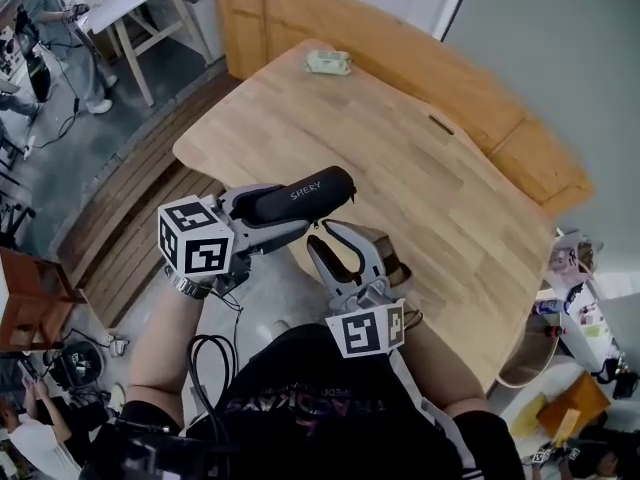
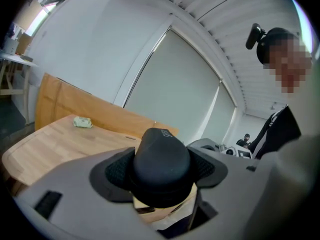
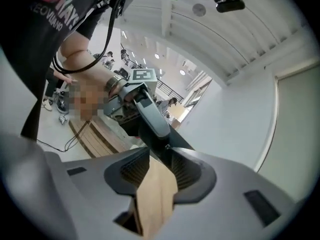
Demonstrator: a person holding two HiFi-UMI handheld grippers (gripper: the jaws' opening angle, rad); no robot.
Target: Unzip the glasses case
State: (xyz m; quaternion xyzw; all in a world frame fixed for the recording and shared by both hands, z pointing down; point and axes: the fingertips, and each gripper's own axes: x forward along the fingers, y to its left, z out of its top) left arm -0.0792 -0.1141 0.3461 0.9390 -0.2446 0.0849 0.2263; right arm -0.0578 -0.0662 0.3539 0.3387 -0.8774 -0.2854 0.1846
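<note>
A black zip-up glasses case (image 1: 305, 194) hangs in the air over the near edge of the wooden table (image 1: 430, 168). My left gripper (image 1: 275, 213) is shut on its near end, and in the left gripper view the case (image 2: 161, 154) fills the space between the pads. My right gripper (image 1: 318, 235) comes up from below and points at the case's underside, with its tips just under it. In the right gripper view (image 3: 161, 156) the pads stand partly apart with bare table showing through the gap. The left gripper's finger (image 3: 150, 115) and the case's dark edge lie right beyond the tips. I see nothing pinched.
A small pale green object (image 1: 328, 62) lies at the table's far end. A wooden panel (image 1: 300, 18) runs behind the table. Slatted wood flooring (image 1: 130, 238) lies to the left, and cluttered items (image 1: 575, 288) stand at the right. People stand in the background.
</note>
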